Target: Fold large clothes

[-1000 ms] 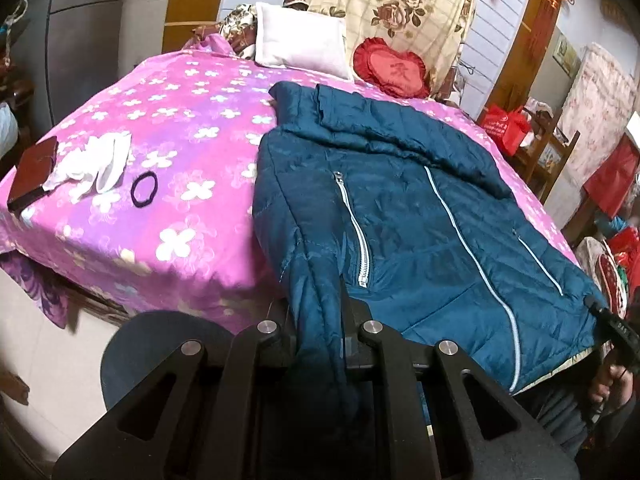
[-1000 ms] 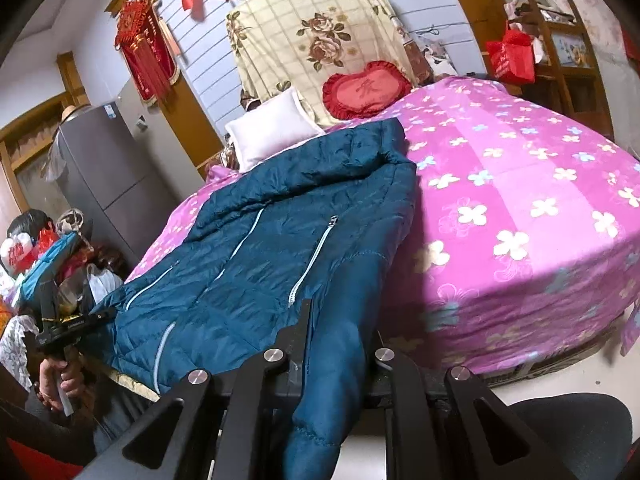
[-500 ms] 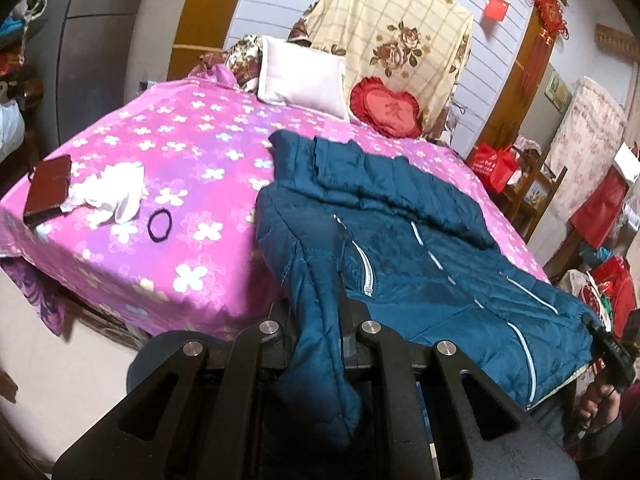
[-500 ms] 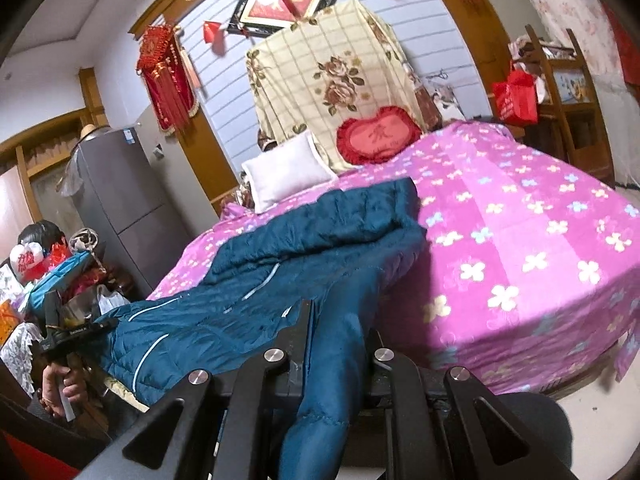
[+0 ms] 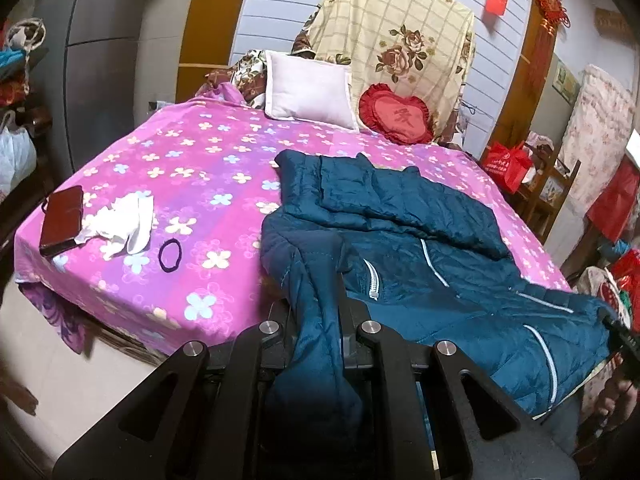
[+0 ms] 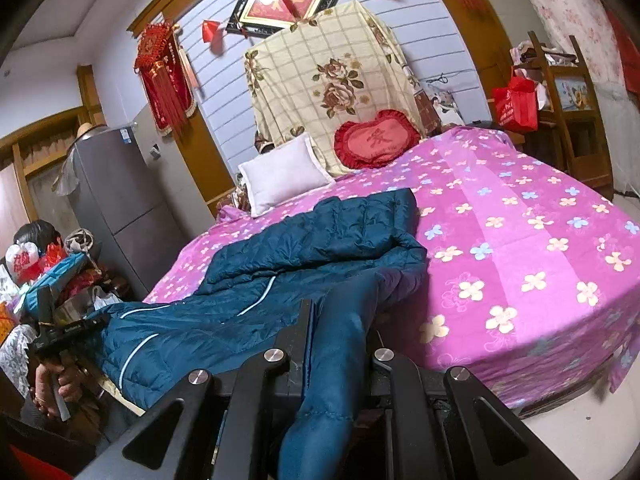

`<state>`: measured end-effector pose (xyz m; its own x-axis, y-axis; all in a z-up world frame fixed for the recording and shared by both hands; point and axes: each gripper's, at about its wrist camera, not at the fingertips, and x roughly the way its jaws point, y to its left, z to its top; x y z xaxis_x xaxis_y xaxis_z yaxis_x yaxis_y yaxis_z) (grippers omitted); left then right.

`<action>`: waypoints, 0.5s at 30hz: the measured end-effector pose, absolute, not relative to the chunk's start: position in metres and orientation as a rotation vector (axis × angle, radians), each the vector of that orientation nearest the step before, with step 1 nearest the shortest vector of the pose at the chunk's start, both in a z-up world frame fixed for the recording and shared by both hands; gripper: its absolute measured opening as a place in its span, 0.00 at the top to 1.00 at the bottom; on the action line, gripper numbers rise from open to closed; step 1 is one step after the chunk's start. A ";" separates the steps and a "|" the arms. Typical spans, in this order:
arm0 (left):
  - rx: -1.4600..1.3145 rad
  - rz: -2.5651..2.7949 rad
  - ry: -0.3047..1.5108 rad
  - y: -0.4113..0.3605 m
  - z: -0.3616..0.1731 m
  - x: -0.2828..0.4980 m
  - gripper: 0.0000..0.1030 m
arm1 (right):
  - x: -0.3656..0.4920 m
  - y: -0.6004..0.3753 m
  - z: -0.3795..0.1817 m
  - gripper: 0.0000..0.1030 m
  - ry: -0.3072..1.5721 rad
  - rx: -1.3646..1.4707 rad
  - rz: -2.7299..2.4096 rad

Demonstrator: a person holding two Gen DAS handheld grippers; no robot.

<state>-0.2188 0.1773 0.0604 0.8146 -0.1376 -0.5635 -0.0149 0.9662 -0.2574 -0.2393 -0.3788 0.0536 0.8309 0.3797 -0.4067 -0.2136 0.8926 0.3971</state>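
Jacket sleeves clamped, pink bed

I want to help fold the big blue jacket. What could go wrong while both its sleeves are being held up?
1. Only the sleeves are pinched, by the left hand-held gripper and right hand-held gripper; the slippery puffer jacket might slide out.
2. Its hem hangs off the bed edge and could drag down.
3. Swinging fabric might sweep off the hair tie.
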 end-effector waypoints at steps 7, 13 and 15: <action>-0.255 -0.091 0.573 0.174 0.064 -0.207 0.91 | -0.228 -0.372 0.055 0.89 0.544 0.314 0.339; -0.328 -0.108 0.573 0.180 0.057 -0.182 0.91 | -0.209 -0.371 0.051 0.89 0.556 0.343 0.290; -0.385 -0.101 0.574 0.188 0.056 -0.174 0.90 | -0.200 -0.371 0.054 0.89 0.540 0.337 0.269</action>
